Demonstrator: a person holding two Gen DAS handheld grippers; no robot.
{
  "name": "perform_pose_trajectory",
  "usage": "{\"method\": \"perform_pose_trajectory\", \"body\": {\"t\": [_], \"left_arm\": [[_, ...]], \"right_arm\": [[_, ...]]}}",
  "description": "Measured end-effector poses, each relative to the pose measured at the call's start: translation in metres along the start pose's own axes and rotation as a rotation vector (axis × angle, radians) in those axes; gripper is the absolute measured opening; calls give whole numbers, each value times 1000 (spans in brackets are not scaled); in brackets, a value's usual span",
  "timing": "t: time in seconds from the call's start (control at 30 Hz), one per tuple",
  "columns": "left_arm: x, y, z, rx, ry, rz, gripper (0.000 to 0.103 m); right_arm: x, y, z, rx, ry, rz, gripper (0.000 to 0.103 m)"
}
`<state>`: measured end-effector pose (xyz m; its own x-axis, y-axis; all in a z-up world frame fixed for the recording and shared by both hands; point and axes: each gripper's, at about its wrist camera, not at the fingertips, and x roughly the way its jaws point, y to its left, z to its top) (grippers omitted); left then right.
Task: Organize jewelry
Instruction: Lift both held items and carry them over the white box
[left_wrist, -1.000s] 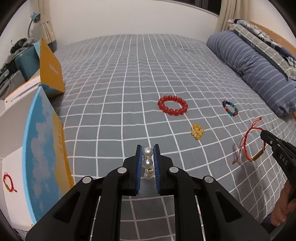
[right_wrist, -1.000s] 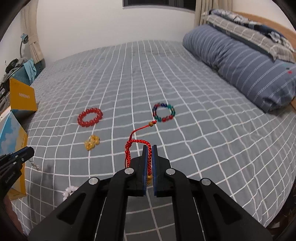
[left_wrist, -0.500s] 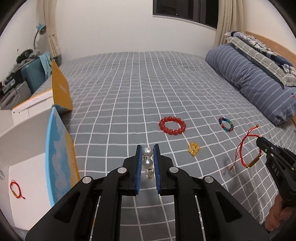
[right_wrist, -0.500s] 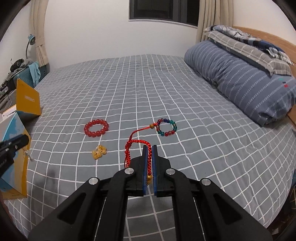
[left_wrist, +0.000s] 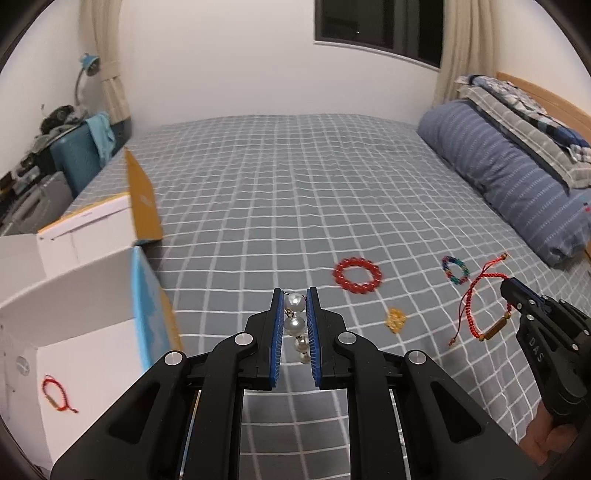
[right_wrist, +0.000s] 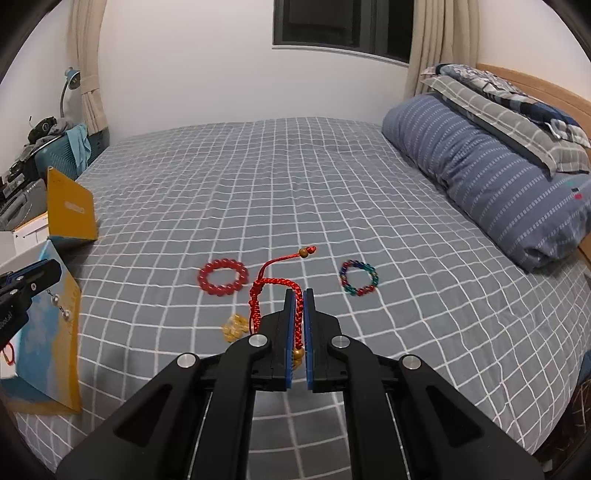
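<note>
Above a grey checked bedspread (left_wrist: 295, 177), the left gripper (left_wrist: 295, 306) is clamped on a string of pearls (left_wrist: 295, 323) that hangs between its blue pads, while the right gripper (right_wrist: 299, 306) is pinched fully closed on a red cord bracelet (right_wrist: 266, 291) whose loop and tail dangle free. An open white box (left_wrist: 74, 332) at near left already holds one red bracelet (left_wrist: 55, 395). Left on the bed are a red bead bracelet (left_wrist: 356, 275), a multicoloured bracelet (left_wrist: 455, 270) and a small yellow piece (left_wrist: 396, 320). The risks look like slippage: round pearls could roll out of the pads, or the cord's loose tail could snag the box rim.
</note>
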<state>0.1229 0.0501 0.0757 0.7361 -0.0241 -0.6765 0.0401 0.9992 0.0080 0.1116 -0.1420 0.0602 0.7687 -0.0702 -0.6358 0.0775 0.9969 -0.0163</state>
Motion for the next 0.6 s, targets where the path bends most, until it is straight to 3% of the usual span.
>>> {"method": "perform_pose_trajectory", "body": {"t": [0.37, 0.6], "left_arm": [[-25, 81, 5, -90, 16, 42, 12], [-56, 142, 0, -148, -8, 128, 12]], "right_arm": [[-20, 79, 30, -61, -38, 70, 4], [-40, 144, 39, -117, -63, 149, 4]]}}
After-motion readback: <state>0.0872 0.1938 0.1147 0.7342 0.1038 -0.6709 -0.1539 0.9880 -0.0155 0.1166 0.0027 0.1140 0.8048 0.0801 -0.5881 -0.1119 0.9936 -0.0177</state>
